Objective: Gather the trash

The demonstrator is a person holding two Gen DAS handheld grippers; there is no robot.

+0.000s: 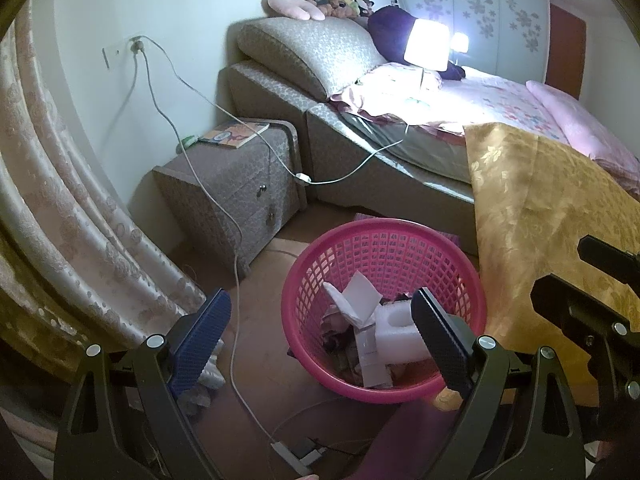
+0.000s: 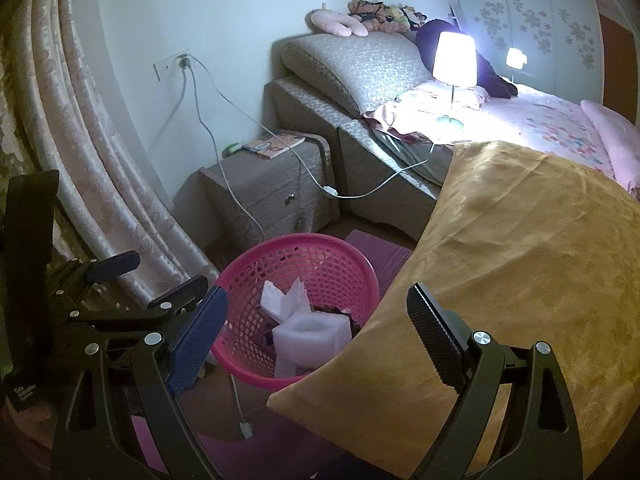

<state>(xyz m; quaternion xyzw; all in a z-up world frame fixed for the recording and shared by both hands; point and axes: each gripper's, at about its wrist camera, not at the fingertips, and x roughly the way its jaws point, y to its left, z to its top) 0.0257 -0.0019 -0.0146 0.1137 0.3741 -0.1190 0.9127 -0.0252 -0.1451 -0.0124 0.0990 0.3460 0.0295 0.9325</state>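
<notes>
A pink plastic basket (image 1: 384, 240) stands on the floor beside the bed and holds trash: white foam pieces (image 1: 394, 336), folded white card (image 1: 360, 292) and crumpled paper. It also shows in the right wrist view (image 2: 320, 248) with the foam (image 2: 310, 336) inside. My left gripper (image 1: 320, 328) is open and empty, held above the basket's near rim. My right gripper (image 2: 316, 328) is open and empty, over the basket's right side and the gold cloth (image 2: 520, 260). Part of the right gripper shows at the left wrist view's right edge (image 1: 580, 304).
A bed with a gold cloth (image 1: 552, 200) and a lit lamp (image 1: 426, 46) lies to the right. A bedside cabinet (image 1: 240, 184) with a book stands by the wall. Cables (image 1: 236, 264) trail over the floor. Curtains (image 1: 80, 220) hang at the left.
</notes>
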